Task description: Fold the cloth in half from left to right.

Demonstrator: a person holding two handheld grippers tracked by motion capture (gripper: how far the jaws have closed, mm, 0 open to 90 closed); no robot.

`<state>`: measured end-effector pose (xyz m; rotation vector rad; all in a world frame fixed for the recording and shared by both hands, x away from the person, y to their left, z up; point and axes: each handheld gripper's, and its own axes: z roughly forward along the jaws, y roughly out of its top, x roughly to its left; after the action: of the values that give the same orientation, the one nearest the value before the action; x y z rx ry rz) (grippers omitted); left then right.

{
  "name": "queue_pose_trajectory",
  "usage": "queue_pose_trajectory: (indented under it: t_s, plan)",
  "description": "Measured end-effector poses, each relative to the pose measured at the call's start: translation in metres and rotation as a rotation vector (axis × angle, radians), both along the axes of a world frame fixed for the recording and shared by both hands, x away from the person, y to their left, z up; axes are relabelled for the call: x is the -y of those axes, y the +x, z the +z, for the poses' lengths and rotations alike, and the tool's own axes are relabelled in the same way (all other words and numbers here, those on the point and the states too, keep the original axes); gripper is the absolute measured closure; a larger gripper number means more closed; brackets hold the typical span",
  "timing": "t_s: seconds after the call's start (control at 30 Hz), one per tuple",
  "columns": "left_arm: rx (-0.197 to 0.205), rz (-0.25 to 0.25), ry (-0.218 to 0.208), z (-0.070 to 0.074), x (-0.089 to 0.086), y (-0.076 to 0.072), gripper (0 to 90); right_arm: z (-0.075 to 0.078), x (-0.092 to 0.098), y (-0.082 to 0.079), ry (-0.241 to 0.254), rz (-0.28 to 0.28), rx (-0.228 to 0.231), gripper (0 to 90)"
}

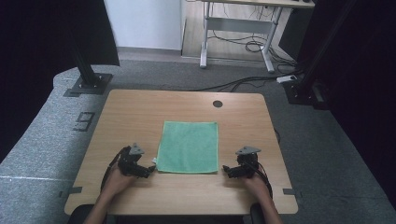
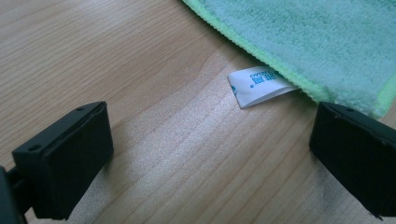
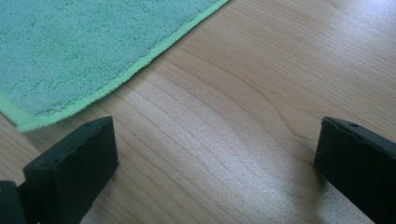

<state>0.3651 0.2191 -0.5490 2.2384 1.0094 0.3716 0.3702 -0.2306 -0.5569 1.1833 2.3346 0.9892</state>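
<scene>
A green cloth (image 1: 189, 146) lies flat and square in the middle of the wooden table (image 1: 140, 105). My left gripper (image 1: 148, 170) rests low on the table just off the cloth's near left corner, jaws wide open and empty. Between those jaws I see bare wood, the cloth's white label (image 2: 259, 85) and the cloth's corner (image 2: 327, 42). My right gripper (image 1: 226, 171) sits just off the near right corner, also open with nothing in it. Its view shows the cloth's corner (image 3: 70, 56) at upper left, beyond the left jaw.
A dark round cable hole (image 1: 217, 103) is near the table's far edge. Black stand bases (image 1: 88, 84) sit on the grey carpet beyond the table's far corners, and a desk frame (image 1: 238, 28) with cables stands farther back.
</scene>
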Motion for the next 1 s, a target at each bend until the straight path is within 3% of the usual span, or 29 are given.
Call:
queue_pose_trajectory:
  t_s: [0.47,0.77,1.0]
  plan:
    - [-0.009,0.004,0.014,0.002,-0.001,0.006,0.0,0.001,0.000,0.001,-0.003,0.007,-0.007,0.0]
    - [0.050,0.039,-0.011,0.024,0.002,0.019,0.0,0.011,-0.002,0.000,0.024,0.007,0.001,0.1]
    - [0.071,0.043,-0.025,0.032,0.019,0.038,0.0,0.023,-0.011,-0.001,0.065,0.016,0.021,0.1]
